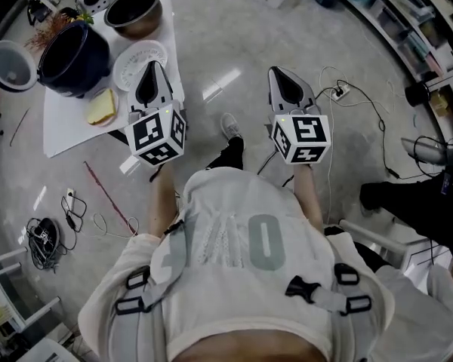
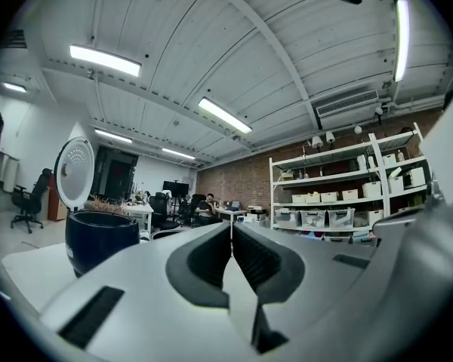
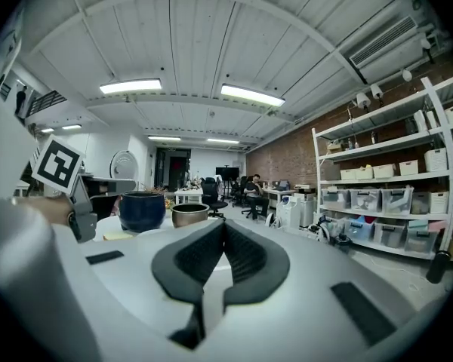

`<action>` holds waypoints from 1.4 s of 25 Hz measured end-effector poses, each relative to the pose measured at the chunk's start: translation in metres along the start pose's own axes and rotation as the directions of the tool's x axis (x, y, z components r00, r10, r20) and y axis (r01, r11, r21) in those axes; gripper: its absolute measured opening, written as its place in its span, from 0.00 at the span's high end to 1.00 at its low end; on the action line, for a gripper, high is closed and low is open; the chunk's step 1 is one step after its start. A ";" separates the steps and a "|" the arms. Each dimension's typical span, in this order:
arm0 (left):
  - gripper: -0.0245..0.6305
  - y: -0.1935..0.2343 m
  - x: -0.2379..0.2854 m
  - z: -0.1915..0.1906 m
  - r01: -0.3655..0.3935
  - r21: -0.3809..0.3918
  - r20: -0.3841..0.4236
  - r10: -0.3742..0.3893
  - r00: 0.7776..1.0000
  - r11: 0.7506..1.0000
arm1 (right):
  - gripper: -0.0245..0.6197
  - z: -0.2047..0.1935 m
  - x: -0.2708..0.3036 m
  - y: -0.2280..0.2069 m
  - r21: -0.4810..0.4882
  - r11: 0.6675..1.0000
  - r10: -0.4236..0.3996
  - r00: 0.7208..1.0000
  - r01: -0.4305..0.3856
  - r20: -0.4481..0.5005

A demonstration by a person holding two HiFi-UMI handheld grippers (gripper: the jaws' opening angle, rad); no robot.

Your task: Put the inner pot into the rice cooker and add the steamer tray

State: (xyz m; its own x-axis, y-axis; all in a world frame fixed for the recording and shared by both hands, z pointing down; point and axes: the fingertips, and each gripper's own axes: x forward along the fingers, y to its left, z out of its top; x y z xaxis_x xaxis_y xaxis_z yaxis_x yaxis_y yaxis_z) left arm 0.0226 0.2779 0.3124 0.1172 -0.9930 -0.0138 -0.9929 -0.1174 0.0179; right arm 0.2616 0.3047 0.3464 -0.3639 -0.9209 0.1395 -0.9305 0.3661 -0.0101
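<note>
Facing the white surface with both claws held out level, nothing picked up yet. Left claw has its jaws pressed together with nothing between them; the left gripper view shows the pads meeting. Right claw is the same, closed up and empty, and sits over bare floor to the right of the surface.

The task's things are all untouched on the surface:
- The dark blue rice cooker stands with its lid swung open, and its cavity looks empty.
- The bronze inner pot stands upright just beyond the cooker, on the far side.
- The white steamer tray lies flat just beside the cooker. The left claw's tip overlaps it in the head view, and I can't tell its height above the tray.
- A yellow pad lies near the surface's edge.

Judged step: the very start, the reach for the inner pot, with no part of the task done. The next move likely calls for spreading a claw's jaws, which are too closed to take a rim. Then get to the pot's edge, pinch the wall and lift it clear. Then lower it upright into the cooker. The tray comes after.
</note>
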 end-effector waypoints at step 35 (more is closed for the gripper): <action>0.93 0.177 0.222 -0.003 -0.544 -0.101 -0.012 0.546 0.838 0.833 | 0.95 0.053 0.414 0.038 -0.033 0.827 0.558 0.826 -0.562 -0.086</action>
State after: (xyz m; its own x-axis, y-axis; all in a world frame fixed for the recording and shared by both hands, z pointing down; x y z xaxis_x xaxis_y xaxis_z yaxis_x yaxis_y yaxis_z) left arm -0.1274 0.0362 0.3158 -0.4433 -0.8963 0.0104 -0.8889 0.4411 0.1238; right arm 0.0736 -0.0698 0.3517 -0.8157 -0.5448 0.1945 -0.5634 0.8244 -0.0539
